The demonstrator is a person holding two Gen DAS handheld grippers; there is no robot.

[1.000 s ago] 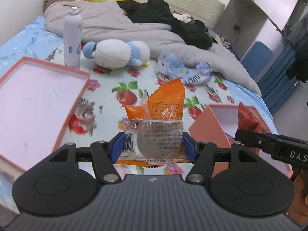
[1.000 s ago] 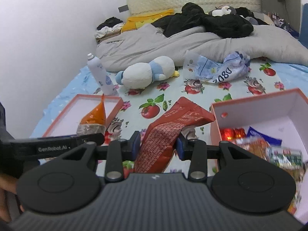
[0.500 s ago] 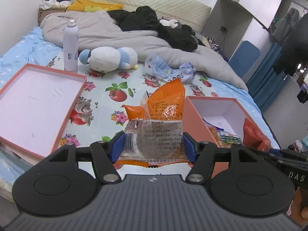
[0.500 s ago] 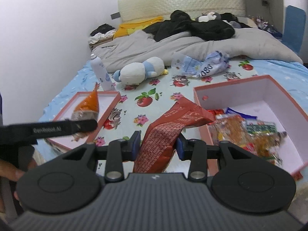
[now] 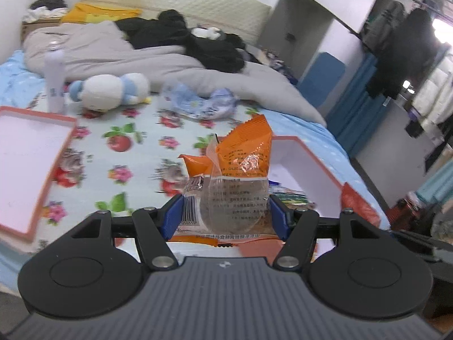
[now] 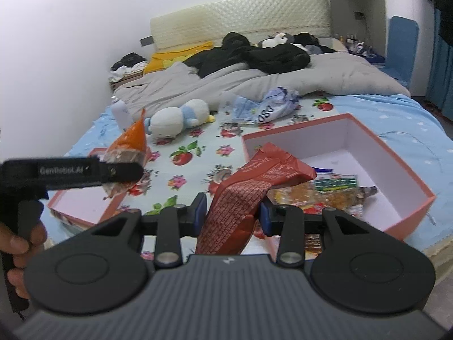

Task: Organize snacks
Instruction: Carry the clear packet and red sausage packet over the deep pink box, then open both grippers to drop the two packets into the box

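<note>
My left gripper (image 5: 226, 215) is shut on an orange snack bag (image 5: 240, 170) with a clear lower half, held upright over the near edge of the bed. In the right wrist view the same orange bag (image 6: 130, 147) shows at the left, in the black left gripper held by a hand (image 6: 14, 246). My right gripper (image 6: 232, 212) is shut on a red snack bag (image 6: 249, 189) that leans to the right. Behind both stands the open pink box (image 6: 396, 175) (image 5: 311, 158) with several snack packets (image 6: 334, 189) in it.
The pink box lid (image 5: 25, 155) (image 6: 82, 206) lies at the left on the flowered sheet. Farther back are a white bottle (image 5: 54, 82), a plush toy (image 5: 113, 90), a crumpled blue-white bag (image 6: 263, 107) and a grey quilt (image 6: 254, 82) with black clothes.
Both grippers have drawn back from the bed and a little up, each keeping its bag. More of the pink box and the room now shows.
</note>
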